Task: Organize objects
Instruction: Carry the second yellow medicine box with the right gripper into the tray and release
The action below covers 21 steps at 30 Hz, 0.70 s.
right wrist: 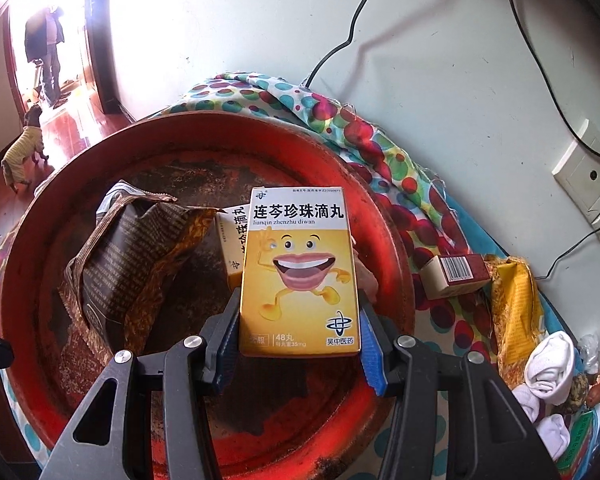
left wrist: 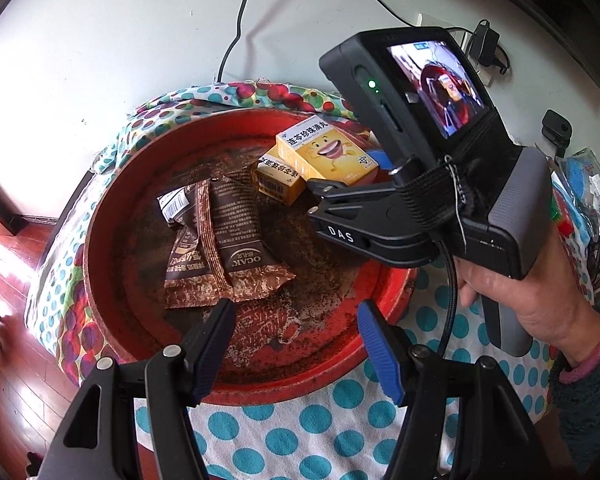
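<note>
The red tray is seen as worn lacquer, its paint rubbed off to dark rough patches. In the tray, a glossy printed cardboard medicine box and crinkled, shiny foil snack packets are shown. Under the tray, a soft matt polka-dot cloth is spread. Beside the tray, polished red wood flooring is seen.

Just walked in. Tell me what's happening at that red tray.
A person holding a gripper in each hand is sorting small items into the round red tray on a dotted cloth. The right gripper is clamped on a yellow medicine box over the tray, beside a second matching box. Two brown snack packets already lie inside. The left gripper hangs open and empty over the tray's near rim. A small red-and-cream box sits outside on the cloth.
</note>
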Each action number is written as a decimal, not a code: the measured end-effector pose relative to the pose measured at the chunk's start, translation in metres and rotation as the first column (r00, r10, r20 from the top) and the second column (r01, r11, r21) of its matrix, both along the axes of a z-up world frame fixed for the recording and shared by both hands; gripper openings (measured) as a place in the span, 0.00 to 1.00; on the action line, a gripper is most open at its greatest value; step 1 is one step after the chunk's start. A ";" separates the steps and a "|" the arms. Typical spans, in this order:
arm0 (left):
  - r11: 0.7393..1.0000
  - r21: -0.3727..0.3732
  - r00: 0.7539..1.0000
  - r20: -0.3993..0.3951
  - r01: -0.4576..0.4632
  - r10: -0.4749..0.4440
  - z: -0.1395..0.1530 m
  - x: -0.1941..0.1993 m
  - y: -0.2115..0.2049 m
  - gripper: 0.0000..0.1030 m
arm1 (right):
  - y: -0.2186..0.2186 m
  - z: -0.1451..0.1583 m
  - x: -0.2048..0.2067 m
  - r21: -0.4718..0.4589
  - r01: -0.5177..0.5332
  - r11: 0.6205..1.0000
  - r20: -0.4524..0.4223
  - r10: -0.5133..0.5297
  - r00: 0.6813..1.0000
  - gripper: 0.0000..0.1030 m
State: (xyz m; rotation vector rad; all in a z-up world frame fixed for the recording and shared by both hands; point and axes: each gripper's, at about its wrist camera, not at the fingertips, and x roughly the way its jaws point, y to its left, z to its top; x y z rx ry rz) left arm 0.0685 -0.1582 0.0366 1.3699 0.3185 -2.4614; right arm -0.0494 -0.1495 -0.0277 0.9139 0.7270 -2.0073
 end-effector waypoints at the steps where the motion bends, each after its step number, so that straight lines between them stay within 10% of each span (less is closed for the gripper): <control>1: 1.000 -0.001 1.000 0.000 0.000 0.000 0.000 0.000 0.000 0.63 | 0.000 0.000 0.002 0.004 -0.008 1.000 -0.003 0.008 1.000 0.47; 8: 1.000 0.001 1.000 0.012 -0.004 0.004 -0.001 -0.003 0.005 0.63 | 0.019 0.010 0.003 -0.068 0.011 0.998 -0.018 -0.012 1.000 0.67; 21: 0.998 -0.028 0.999 0.007 0.052 -0.052 0.002 -0.020 0.042 0.63 | 0.154 0.027 -0.010 -0.188 0.191 0.963 -0.072 -0.207 0.976 0.68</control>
